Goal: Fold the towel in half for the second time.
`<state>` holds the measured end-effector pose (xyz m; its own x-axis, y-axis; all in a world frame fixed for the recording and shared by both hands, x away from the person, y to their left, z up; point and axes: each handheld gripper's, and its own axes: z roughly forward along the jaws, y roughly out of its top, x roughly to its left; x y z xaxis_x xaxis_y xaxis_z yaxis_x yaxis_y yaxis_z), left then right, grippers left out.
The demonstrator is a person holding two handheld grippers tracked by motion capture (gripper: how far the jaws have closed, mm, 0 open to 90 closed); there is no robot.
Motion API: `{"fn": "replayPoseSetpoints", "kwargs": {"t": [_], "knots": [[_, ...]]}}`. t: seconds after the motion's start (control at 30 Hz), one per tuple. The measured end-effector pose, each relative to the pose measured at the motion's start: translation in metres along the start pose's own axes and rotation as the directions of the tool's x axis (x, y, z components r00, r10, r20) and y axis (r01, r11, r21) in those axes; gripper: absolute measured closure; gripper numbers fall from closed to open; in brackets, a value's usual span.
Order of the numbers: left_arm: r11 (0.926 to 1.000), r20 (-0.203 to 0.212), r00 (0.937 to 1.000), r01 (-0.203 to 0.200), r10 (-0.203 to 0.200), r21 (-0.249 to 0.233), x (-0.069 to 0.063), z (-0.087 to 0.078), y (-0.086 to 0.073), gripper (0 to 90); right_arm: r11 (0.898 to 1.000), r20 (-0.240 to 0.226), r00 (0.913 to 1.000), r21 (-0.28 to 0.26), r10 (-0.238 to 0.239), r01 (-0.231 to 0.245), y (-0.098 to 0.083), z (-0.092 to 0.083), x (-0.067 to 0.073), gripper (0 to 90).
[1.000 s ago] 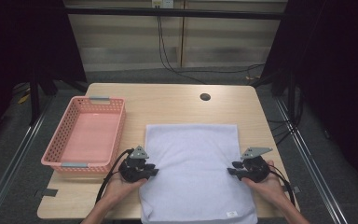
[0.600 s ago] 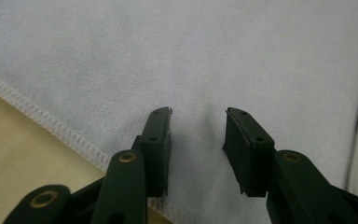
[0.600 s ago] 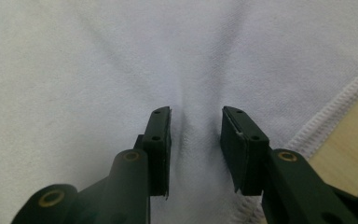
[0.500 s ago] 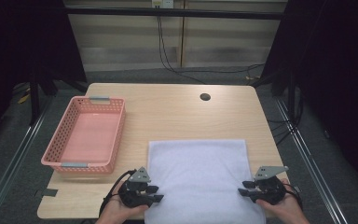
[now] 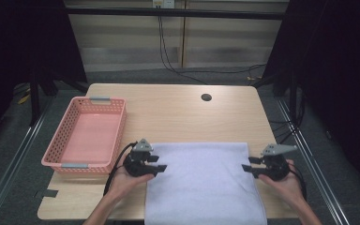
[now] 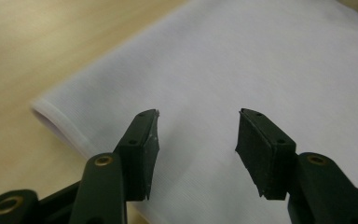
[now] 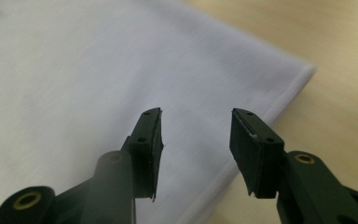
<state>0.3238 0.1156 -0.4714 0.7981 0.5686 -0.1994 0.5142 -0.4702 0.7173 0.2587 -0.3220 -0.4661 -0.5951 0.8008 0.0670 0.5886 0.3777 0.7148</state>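
Observation:
A pale white cloth [image 5: 201,183] lies flat on the wooden table [image 5: 178,112], its near end hanging over the front edge. My left gripper [image 5: 161,165] hovers at the cloth's left edge and points inward. Its jaws have just been opening and stand apart with nothing between them. In the left gripper view the left gripper [image 6: 199,113] sits above the cloth [image 6: 261,56], near a folded corner. My right gripper [image 5: 246,168] hovers at the right edge, its jaws also just opened and empty. The right gripper [image 7: 196,112] looks over the cloth [image 7: 74,70] near its hem.
A pink plastic basket [image 5: 56,140] stands empty at the table's left side, close to my left gripper. A round cable hole [image 5: 206,97] sits at the far middle of the table. Bare wood lies beyond the cloth.
The cloth has slid toward the person and now overhangs the front edge. Both grippers came back with it, then moved away from the person again with their jaws wider apart.

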Motion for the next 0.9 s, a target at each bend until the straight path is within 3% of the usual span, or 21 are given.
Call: {"fn": "replayPoseSetpoints", "kwargs": {"t": [0.03,0.07,0.1,0.13,0.2,0.23,0.3,0.5,0.63,0.73,0.77,0.9], "knots": [[1.0000,0.000,1.0000,0.009,-0.009,-0.003,0.005,0.003,0.005,48.0,1.000,0.006,0.9999,-0.009,0.009,-0.009,0.006,0.003,-0.007,54.1],[0.9991,0.047,0.9980,0.042,-0.042,-0.010,0.012,0.006,0.010,47.9,1.000,0.019,0.9997,-0.019,0.014,-0.014,0.011,0.006,-0.014,53.1],[0.9979,0.033,0.9976,0.062,-0.061,-0.022,0.016,0.008,0.015,47.9,1.000,0.019,0.9996,-0.025,0.019,-0.019,0.017,0.009,-0.019,51.5],[0.9989,-0.027,0.9987,0.043,-0.044,-0.019,0.018,0.009,0.020,48.0,1.000,0.027,0.9996,-0.026,0.009,-0.008,0.022,0.013,-0.023,50.5],[0.9979,-0.023,0.9985,0.048,-0.049,-0.043,0.025,0.014,0.026,49.0,1.000,0.027,0.9996,-0.021,0.004,-0.003,0.029,0.021,-0.030,49.9],[0.9977,-0.028,0.9980,0.056,-0.057,-0.037,0.028,0.017,0.028,48.6,1.000,0.015,0.9998,-0.021,0.013,-0.012,0.032,0.026,-0.034,49.8],[0.9980,-0.047,0.9974,0.054,-0.055,-0.033,0.033,0.021,0.029,48.7,1.000,0.034,0.9994,-0.007,0.005,-0.005,0.036,0.035,-0.041,49.2],[0.9969,-0.072,0.9944,0.079,-0.078,0.007,0.046,0.026,0.021,44.7,0.997,0.026,0.9974,0.027,0.067,-0.068,0.035,0.057,-0.063,43.7],[0.9943,-0.087,0.9906,0.107,-0.106,0.006,0.053,0.024,0.014,41.3,0.998,0.000,0.9982,0.034,0.060,-0.060,0.034,0.065,-0.063,42.2],[0.9948,-0.093,0.9908,0.100,-0.098,0.016,0.055,0.022,0.010,39.0,0.998,0.003,0.9988,0.045,0.050,-0.050,0.033,0.070,-0.061,40.7],[0.9945,-0.096,0.9904,0.102,-0.100,0.024,0.055,0.023,0.008,38.7,0.997,0.024,0.9983,0.059,0.054,-0.055,0.033,0.070,-0.061,39.3],[0.9935,-0.084,0.9912,0.106,-0.102,0.041,0.060,0.025,0.004,38.6,0.996,0.009,0.9983,0.062,0.058,-0.059,0.031,0.073,-0.065,41.8]]}}
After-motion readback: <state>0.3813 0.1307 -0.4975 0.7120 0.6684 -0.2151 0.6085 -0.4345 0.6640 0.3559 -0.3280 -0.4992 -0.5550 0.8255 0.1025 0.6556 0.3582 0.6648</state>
